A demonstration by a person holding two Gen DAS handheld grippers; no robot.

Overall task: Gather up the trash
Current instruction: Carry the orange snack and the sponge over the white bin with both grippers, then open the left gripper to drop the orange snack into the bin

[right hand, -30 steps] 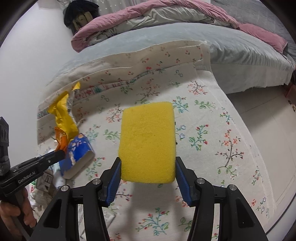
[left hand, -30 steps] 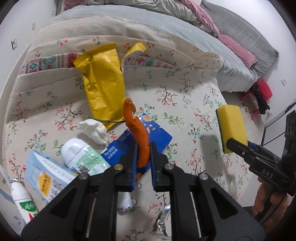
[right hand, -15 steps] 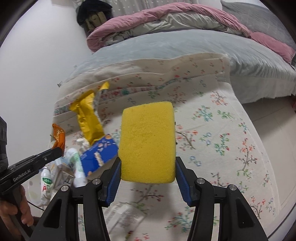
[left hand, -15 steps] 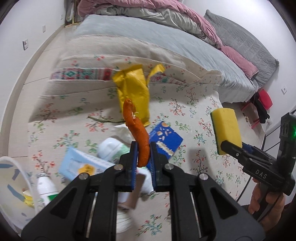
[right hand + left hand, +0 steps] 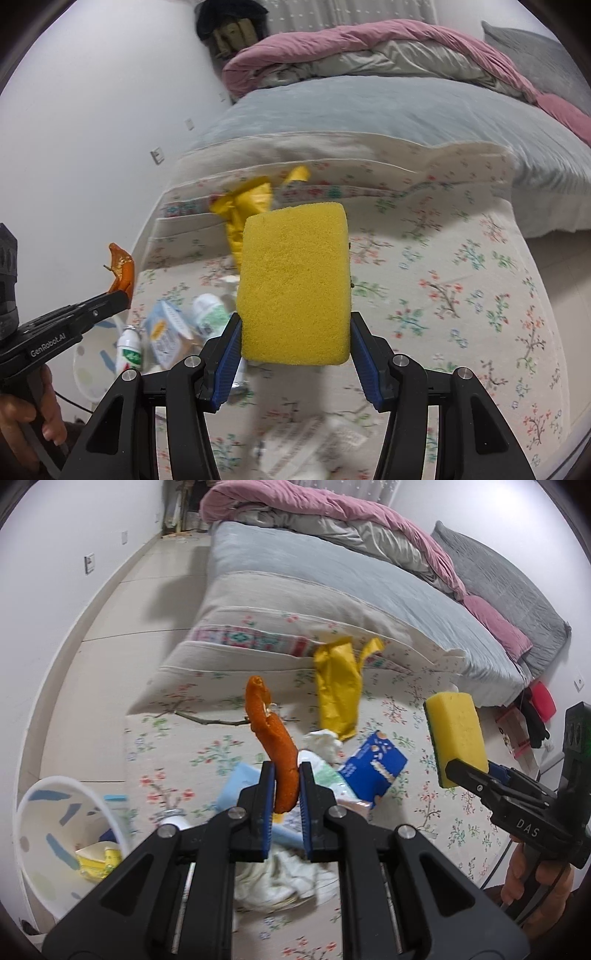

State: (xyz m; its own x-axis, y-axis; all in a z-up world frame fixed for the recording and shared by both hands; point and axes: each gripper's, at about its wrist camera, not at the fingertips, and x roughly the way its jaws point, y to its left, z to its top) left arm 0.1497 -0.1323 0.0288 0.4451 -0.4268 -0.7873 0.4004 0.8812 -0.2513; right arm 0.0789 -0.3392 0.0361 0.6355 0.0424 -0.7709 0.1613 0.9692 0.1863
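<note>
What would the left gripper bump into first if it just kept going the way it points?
Probably the litter on the floral rug: the left gripper, shut on an orange peel, aims down toward the white cup and crumpled tissue. Depth is hard to judge, so which comes first is uncertain.

Both claws have lifted and swung left over the floral rug (image 5: 207, 746). The yellow bag (image 5: 338, 694), which was up against the left gripper (image 5: 286, 775) and its orange peel (image 5: 275, 744), now lies well beyond it to the right. A white bin (image 5: 55, 834) has come into view at that claw's lower left, and the scattered litter now sits beneath the right gripper (image 5: 295, 345) and its sponge (image 5: 295, 282), to the left.
</note>
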